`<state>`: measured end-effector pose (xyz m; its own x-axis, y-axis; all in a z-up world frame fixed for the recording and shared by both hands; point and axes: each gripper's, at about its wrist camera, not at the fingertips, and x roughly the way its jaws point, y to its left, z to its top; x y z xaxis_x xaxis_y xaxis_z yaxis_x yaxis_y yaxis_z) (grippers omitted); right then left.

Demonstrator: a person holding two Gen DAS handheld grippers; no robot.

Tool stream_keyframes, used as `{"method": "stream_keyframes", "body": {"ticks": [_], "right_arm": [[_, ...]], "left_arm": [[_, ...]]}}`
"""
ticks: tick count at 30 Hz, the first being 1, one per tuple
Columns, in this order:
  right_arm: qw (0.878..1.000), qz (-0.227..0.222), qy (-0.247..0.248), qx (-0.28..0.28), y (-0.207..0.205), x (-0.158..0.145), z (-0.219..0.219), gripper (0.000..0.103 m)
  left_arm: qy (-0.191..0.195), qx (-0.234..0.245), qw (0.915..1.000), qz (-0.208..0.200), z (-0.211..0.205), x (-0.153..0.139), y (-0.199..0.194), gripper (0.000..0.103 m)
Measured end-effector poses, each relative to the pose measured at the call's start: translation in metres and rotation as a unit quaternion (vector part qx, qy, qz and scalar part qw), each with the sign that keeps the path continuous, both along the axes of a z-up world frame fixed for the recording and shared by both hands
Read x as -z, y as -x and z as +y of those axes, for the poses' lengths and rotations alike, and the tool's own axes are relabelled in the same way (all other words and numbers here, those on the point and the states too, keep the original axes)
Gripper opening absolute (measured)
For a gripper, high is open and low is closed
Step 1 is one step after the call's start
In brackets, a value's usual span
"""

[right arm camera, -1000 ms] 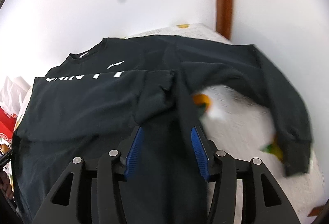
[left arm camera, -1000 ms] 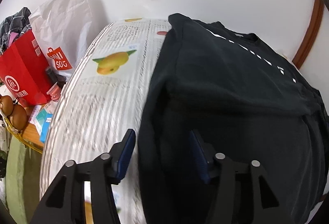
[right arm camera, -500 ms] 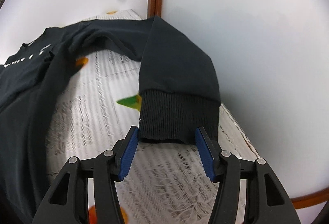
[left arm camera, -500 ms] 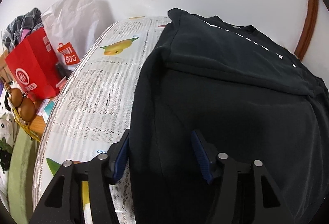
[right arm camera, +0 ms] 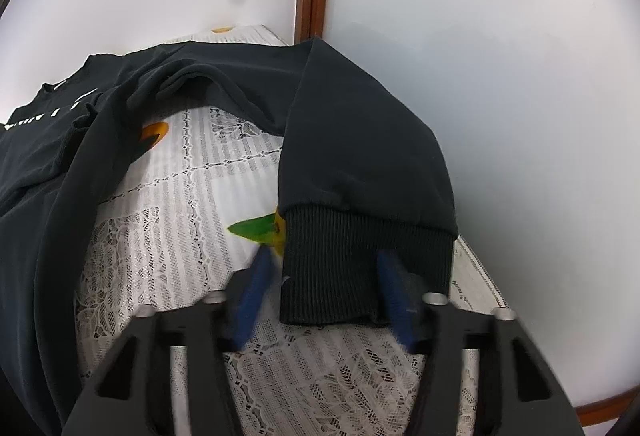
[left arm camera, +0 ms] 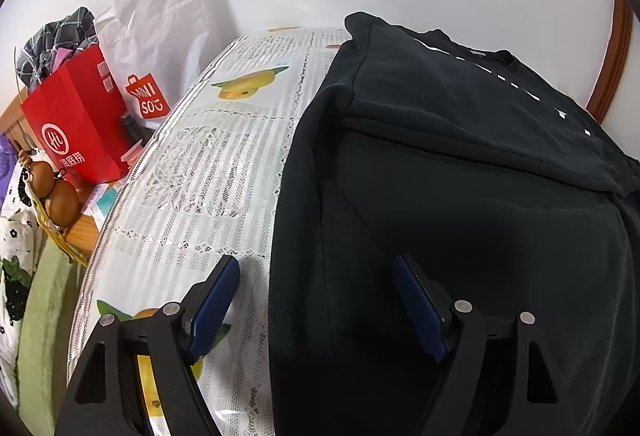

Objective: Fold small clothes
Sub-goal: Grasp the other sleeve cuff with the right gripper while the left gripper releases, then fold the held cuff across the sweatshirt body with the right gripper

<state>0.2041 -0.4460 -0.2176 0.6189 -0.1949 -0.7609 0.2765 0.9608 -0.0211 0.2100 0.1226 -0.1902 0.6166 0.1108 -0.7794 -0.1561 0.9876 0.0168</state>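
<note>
Black sweatshirt, spread on the lace-covered surface.
My left tongs gape wide, empty, straddling its left hem edge. My right tongs, also wide apart and holding nothing, flank the ribbed cuff by the surface's right edge. Red bag beyond the left edge.

The black cotton sweatshirt lies on the white lace-patterned tablecloth, one sleeve folded across its chest. Left of the table stand a red paper bag and, behind it, a white paper bag (against the wall). The ribbed sleeve cuff rests near the table's right edge.
</note>
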Motion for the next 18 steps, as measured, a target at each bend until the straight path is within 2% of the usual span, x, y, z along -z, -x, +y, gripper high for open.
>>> {"method": "stream_keyframes", "body": {"ticks": [5,7,11,16,18], "right_arm": [[0.999,0.002,0.034,0.0,0.009,0.0,0.01,0.02],[0.998,0.008,0.06,-0.002,0.012,0.0,0.019,0.017],[0.997,0.011,0.077,-0.003,0.017,-0.001,0.021,0.014],[0.998,0.005,0.068,0.003,0.02,-0.005,0.019,0.01],[0.999,0.001,0.048,0.011,0.022,-0.015,0.017,0.009]], "left_arm": [[-0.005,0.0,1.0,0.0,0.0,0.0,0.0,0.08],[-0.005,0.0,1.0,0.0,0.0,0.0,0.0,0.08],[-0.005,0.0,1.0,0.0,0.0,0.0,0.0,0.08],[0.002,0.0,1.0,-0.001,0.002,-0.001,0.0,0.079],[0.011,0.001,0.9999,0.0,0.004,-0.002,0.0,0.079]]}}
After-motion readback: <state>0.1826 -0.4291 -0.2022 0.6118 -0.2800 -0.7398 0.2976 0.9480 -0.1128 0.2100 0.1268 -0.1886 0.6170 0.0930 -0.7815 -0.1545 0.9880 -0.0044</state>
